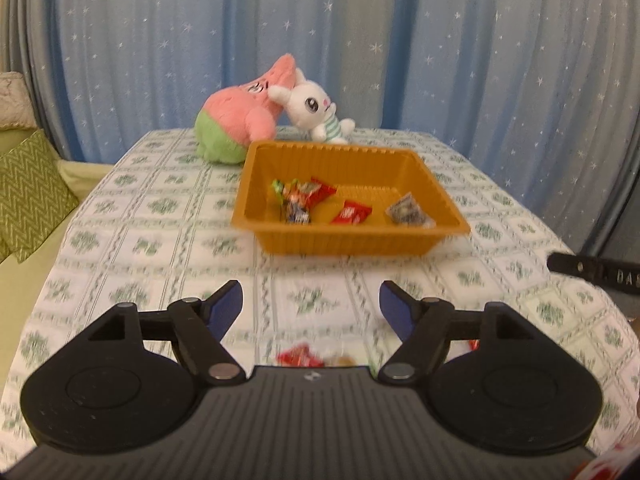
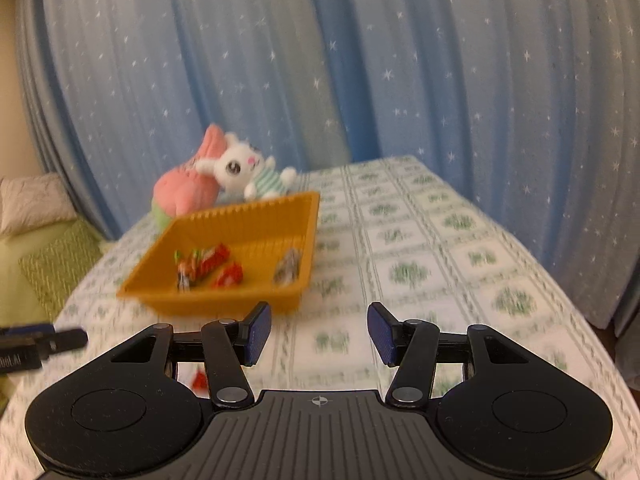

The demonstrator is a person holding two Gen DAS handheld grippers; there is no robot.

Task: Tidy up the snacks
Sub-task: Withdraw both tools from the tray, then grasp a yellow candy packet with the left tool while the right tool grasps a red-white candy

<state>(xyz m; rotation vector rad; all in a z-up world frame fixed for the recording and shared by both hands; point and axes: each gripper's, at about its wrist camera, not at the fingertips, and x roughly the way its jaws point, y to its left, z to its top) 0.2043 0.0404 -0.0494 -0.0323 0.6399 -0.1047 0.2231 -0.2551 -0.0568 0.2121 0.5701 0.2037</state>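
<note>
Snacks (image 1: pixel 310 200) lie in an orange tray (image 1: pixel 448 216) on a green-patterned tablecloth (image 1: pixel 160 208); blue starred curtain (image 1: pixel 160 40) behind. Left gripper (image 1: pixel 311 308) and right gripper (image 2: pixel 319 332) both spread wide, apparently holding nothing.

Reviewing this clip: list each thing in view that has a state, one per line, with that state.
left gripper: open, empty, over the table
right gripper: open, empty, over the table
orange tray: upright on the tablecloth, holding several wrapped snacks
red snack packet: lying in the tray
loose snacks: on the tablecloth, outside the tray
pink plush: leaning behind the tray
white bunny plush: sitting against the pink plush
</note>
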